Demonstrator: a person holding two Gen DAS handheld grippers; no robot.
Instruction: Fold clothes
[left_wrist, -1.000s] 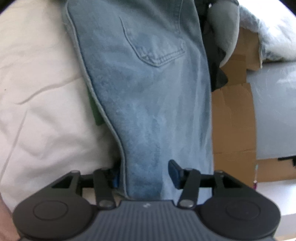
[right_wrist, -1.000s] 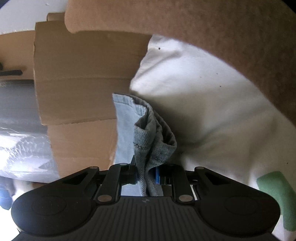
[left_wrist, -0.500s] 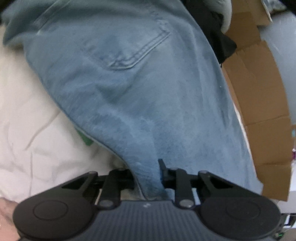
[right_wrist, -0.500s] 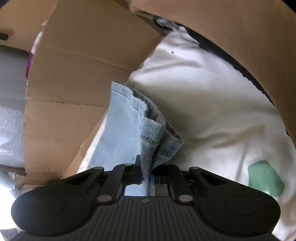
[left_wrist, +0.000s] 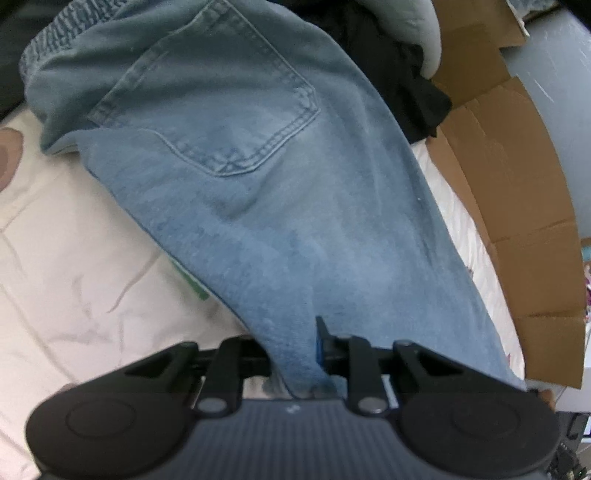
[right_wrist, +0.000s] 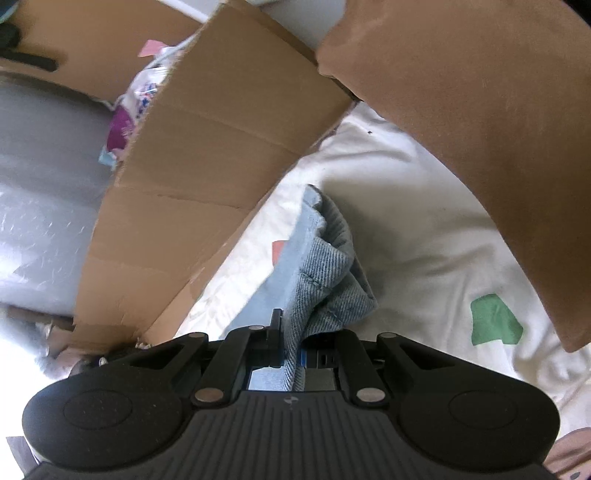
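A pair of light blue jeans (left_wrist: 258, 192) lies back side up on a white bedsheet (left_wrist: 74, 266), with a back pocket (left_wrist: 221, 110) showing. My left gripper (left_wrist: 295, 350) is shut on a fold of the denim at the near end and lifts it off the sheet. In the right wrist view, a bunched hem of the jeans (right_wrist: 328, 273) rises from between the jaws of my right gripper (right_wrist: 291, 343), which is shut on it above the bedsheet (right_wrist: 406, 206).
Flattened cardboard (left_wrist: 517, 206) stands along the bed's edge, and the cardboard (right_wrist: 221, 147) also shows left of the right gripper. A brown padded panel (right_wrist: 480, 110) arcs over the sheet. Dark clothing (left_wrist: 388, 62) lies beyond the jeans. A green patch (right_wrist: 495, 321) marks the sheet.
Both grippers closed on the denim and rose with it. The left jaws went from wide around the fabric to pinching it. The views tilted, and the jeans' waist end came into view.
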